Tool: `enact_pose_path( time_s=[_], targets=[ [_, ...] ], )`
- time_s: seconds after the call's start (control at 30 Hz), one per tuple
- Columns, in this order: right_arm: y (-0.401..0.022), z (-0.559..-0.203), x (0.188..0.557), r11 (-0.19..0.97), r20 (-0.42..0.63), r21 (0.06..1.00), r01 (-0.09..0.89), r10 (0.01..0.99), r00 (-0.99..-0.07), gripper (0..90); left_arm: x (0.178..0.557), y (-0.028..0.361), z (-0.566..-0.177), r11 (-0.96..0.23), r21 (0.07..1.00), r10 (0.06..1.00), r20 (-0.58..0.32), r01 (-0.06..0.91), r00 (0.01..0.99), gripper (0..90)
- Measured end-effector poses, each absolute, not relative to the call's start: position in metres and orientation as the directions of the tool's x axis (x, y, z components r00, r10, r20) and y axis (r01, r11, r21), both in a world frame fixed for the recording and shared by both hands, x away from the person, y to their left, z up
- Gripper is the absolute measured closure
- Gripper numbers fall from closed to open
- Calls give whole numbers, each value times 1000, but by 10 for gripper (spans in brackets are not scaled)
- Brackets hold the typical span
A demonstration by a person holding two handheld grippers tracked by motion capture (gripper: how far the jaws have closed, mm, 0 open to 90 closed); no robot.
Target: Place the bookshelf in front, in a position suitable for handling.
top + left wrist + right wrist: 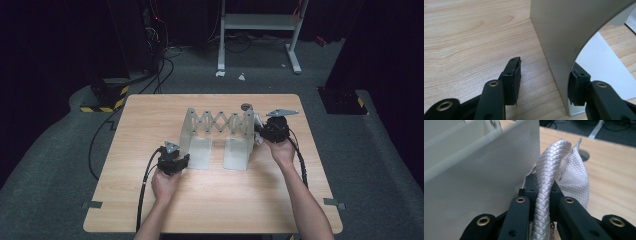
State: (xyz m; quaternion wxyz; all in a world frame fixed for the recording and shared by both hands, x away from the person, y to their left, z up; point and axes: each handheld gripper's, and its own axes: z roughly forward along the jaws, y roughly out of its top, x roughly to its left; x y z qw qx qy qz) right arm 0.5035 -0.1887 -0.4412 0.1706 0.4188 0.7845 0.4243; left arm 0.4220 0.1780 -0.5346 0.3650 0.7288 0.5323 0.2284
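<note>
Dark flooring and a tangle of cables are surrounding the wooden counter (210,200), where an expanding metal rack (218,131) (2 upright end plates joined by a scissor lattice) is standing near the middle. At the rack's left end plate (559,42) the left gripper (186,160) is reaching in low, with its fingers (511,77) spread to either side of the plate's edge; in the left gripper view one pad is lying against the inner face while the other is standing clear of the outer face, so they are straddling the plate rather than pinching it. At the other end, the right gripper (541,195) is sitting against the rack's right end plate (474,195) with its fingers clenched on a silvery woven cloth strip (549,175), which is arching up out of the grip and draping back toward the counter just beside that plate. Judging from this, the work is sitting at an early-to-middle stage: the cloth is picked up and brought to the rack, and the rack is being approached for steadying, but the cloth is not yet resting on or between the plates. What seems to be remaining is firming the left hold, placing the cloth and letting go.
</note>
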Motion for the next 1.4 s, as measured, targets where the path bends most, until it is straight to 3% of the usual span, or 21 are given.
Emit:
enact_pose_path(
  time_s=[0.83,1.4],
  targets=[
    [-187,-518,469,316,131,735,600,802,-582,836,422,178,-535,-166,776,943,-57,609,329,518],
    [-190,-513,414,304,133,785,540,768,-626,836,422,178,-535,-169,774,942,-56,610,332,513]
  ],
)
